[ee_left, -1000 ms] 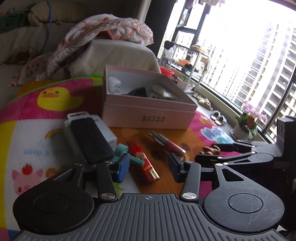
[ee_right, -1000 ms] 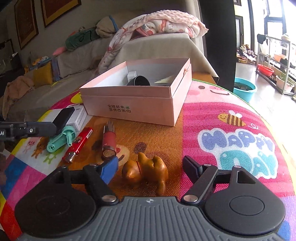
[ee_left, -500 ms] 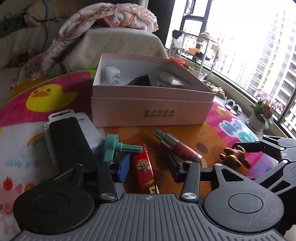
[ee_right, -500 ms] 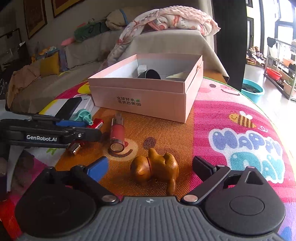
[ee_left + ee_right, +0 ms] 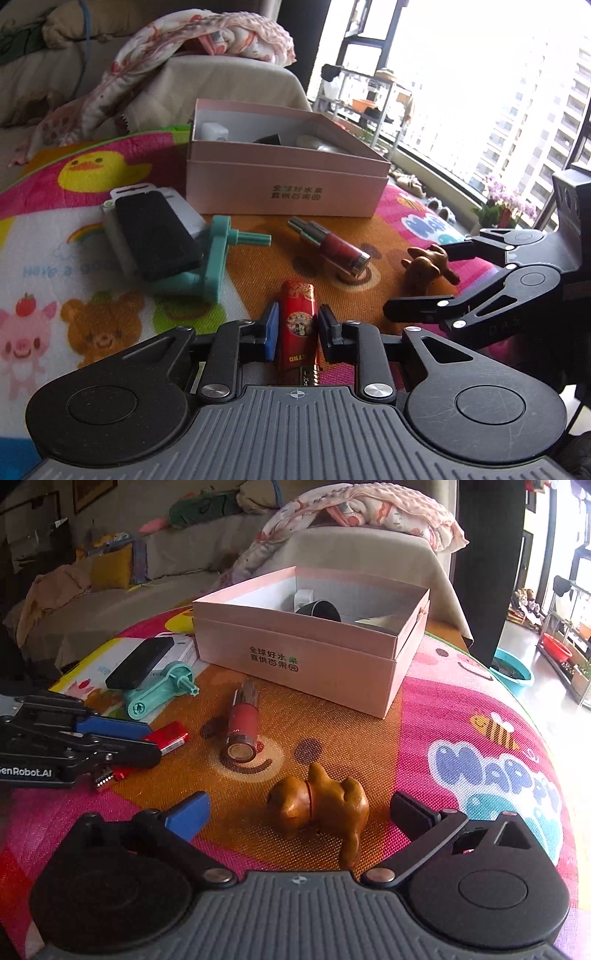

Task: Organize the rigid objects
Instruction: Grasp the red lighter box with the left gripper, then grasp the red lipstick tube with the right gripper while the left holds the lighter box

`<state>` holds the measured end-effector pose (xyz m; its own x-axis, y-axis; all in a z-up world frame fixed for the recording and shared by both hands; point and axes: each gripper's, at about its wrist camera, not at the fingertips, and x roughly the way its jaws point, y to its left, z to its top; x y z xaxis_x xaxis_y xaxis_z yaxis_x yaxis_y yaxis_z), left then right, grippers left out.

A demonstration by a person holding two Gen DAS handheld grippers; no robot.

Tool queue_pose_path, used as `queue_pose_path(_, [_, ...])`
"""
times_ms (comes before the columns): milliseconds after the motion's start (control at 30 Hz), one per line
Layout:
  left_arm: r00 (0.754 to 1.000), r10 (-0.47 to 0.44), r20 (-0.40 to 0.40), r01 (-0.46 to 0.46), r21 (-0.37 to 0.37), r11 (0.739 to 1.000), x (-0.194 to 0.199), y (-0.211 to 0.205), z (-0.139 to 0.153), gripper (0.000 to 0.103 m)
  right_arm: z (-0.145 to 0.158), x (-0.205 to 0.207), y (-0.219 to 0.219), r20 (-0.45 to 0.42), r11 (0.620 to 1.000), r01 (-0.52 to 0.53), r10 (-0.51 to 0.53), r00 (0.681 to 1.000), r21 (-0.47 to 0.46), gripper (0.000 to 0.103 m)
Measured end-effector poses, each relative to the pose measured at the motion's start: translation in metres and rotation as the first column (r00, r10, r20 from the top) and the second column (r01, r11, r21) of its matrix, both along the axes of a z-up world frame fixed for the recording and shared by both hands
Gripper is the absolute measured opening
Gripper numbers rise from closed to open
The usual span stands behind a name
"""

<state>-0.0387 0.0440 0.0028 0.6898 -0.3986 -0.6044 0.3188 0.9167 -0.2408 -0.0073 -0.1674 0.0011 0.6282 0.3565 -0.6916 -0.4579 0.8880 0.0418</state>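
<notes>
Left tool [image 5: 295,332] clamped on red lighter [image 5: 298,325] lying on play mat [image 5: 461,709]; right tool [image 5: 301,812] jaws wide apart, brown dog figurine [image 5: 321,805] between, untouched

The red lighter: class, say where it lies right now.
The red lighter is on the mat, clamped in the left gripper, just nearer than the lipstick tube; in the right wrist view it shows at the left.

The left gripper [image 5: 295,332] has closed onto the red lighter [image 5: 298,325].
</notes>
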Motion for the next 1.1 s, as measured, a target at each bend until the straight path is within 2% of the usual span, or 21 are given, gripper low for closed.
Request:
queue_pose_path(67, [1.0, 0.022, 0.001, -0.022, -0.039, 0.999, -0.003, 0.002, -0.002, 0.026, 0.0, -0.001, 0.0, 0.005, 1.0, 0.005, -0.005, 1.0, -0.002, 0.103])
queue_pose_path(300, [1.0, 0.002, 0.026, -0.003, 0.034, 0.999, -0.004, -0.008, 0.0, 0.028, 0.0, -0.003, 0.003, 0.017, 1.0, 0.021, -0.021, 1.0, -0.012, 0.103])
queue_pose_path(400, [0.999, 0.018, 0.03, -0.019, 0.038, 0.999, -0.005, -0.01, -0.001, 0.028, 0.001, -0.004, 0.002, 0.028, 0.999, 0.047, -0.046, 0.999, -0.012, 0.1])
queue_pose_path(467, [0.999, 0.029, 0.029, -0.029, 0.027, 0.999, -0.005, -0.008, -0.002, 0.027, 0.003, -0.007, 0.001, 0.059, 0.997, 0.078, -0.077, 0.995, -0.014, 0.087])
queue_pose_path(533, [0.999, 0.034, 0.026, -0.034, 0.0, 0.999, -0.005, -0.004, -0.003, 0.027, 0.01, -0.012, 0.002, 0.115, 0.995, 0.097, -0.097, 0.989, 0.004, 0.079])
queue_pose_path(667, [0.999, 0.048, 0.015, -0.047, -0.056, 0.997, -0.005, 0.003, -0.005, 0.027, 0.026, -0.018, 0.021, 0.191, 1.0, 0.009, -0.009, 0.982, 0.002, 0.062])
queue_pose_path(767, [0.998, 0.056, 0.01, -0.055, -0.085, 0.995, -0.004, 0.007, -0.006, 0.027, 0.027, -0.006, 0.042, 0.167, 0.999, -0.037, 0.039, 0.985, -0.017, 0.046])
queue_pose_path(933, [0.998, 0.066, -0.001, -0.066, -0.125, 0.99, -0.004, 0.011, -0.007, 0.026, 0.014, 0.011, 0.058, 0.102, 0.998, -0.046, 0.05, 0.994, -0.036, 0.02])
queue_pose_path(1100, [0.998, 0.068, -0.007, -0.068, -0.145, 0.987, -0.003, 0.014, -0.008, 0.026, 0.016, -0.014, 0.047, 0.074, 0.995, -0.1, 0.101, 0.992, -0.014, 0.02])
